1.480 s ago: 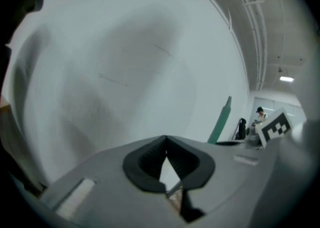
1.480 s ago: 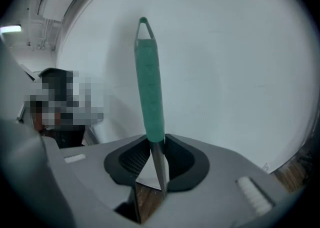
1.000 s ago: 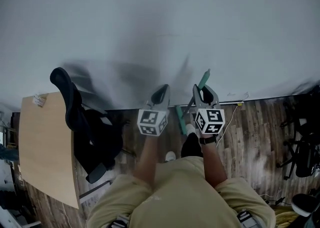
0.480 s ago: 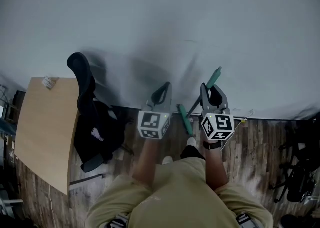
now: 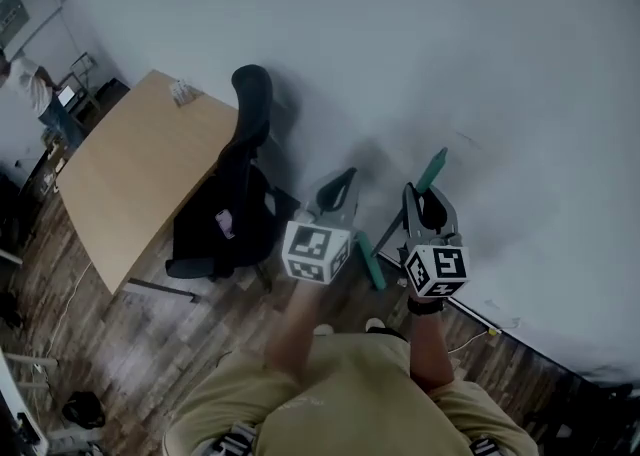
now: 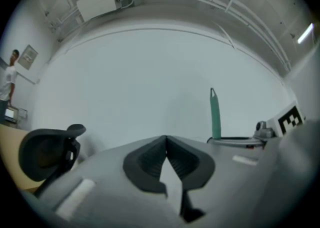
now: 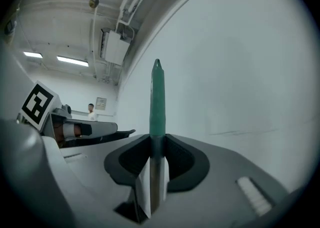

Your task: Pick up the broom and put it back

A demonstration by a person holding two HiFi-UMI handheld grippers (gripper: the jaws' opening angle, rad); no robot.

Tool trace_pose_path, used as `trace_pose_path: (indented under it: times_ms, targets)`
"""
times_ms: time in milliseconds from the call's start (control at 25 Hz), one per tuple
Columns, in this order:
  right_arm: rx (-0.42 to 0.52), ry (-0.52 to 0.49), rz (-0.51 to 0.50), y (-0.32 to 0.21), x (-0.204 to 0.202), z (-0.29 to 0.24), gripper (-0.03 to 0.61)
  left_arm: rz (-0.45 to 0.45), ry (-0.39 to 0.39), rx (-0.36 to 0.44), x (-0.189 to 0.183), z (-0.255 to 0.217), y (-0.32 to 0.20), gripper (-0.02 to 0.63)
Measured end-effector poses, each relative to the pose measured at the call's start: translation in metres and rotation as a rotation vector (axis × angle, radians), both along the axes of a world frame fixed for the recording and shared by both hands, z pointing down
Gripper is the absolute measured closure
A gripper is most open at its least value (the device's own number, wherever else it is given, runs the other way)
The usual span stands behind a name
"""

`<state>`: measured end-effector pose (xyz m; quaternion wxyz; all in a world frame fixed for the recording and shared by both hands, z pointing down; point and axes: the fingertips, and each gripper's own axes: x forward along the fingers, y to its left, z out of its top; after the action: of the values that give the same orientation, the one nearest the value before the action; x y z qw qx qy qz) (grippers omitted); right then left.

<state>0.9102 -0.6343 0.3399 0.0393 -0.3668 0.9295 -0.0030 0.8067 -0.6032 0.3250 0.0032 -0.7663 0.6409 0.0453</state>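
Observation:
The broom has a green grip (image 5: pixel 433 168), a thin metal shaft and a green head (image 5: pixel 371 260) low near the wall. My right gripper (image 5: pixel 425 196) is shut on the shaft just below the grip, and the broom stands nearly upright. In the right gripper view the green grip (image 7: pixel 157 102) rises straight out of the right gripper (image 7: pixel 157 139). My left gripper (image 5: pixel 336 187) hangs beside it to the left, shut and holding nothing. In the left gripper view the left gripper (image 6: pixel 166 139) has its tips together, and the broom grip (image 6: pixel 215 114) shows at the right.
A pale wall (image 5: pixel 450 44) stands right ahead. A black office chair (image 5: pixel 235 204) and a light wooden desk (image 5: pixel 140 174) are to the left. A cable (image 5: pixel 480 319) runs along the baseboard on the wood floor. A person (image 5: pixel 25 79) stands far left.
Both grippers have risen, the right one lifting the broom with it. The head view has swung, so the desk and chair now lie up and to the left.

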Motion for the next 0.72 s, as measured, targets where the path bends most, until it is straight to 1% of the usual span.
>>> trace_pose_path:
  times_ms: [120,240,360,520,600,720]
  targets:
    - [0.004,0.007,-0.155,0.012,-0.029,-0.011,0.485,-0.125,-0.002,-0.015,-0.015,-0.003,0.020,0.612]
    - [-0.001,0.009,-0.335,0.032,-0.066,-0.014,0.483,-0.298,0.007,-0.049,-0.042,0.004,0.056,0.612]
    - [-0.011,0.008,-0.489,0.056,-0.093,-0.008,0.482,-0.454,0.009,-0.054,-0.060,0.008,0.099,0.612]
    - [-0.033,0.000,-0.663,0.099,-0.126,0.005,0.477,-0.655,0.014,-0.076,-0.080,0.023,0.169,0.612]
    - [-0.044,0.005,-0.733,0.125,-0.145,0.012,0.477,-0.733,0.020,-0.090,-0.090,0.032,0.203,0.612]
    - [-0.046,0.006,-0.835,0.171,-0.174,0.017,0.479,-0.828,0.022,-0.065,-0.104,0.034,0.257,0.612]
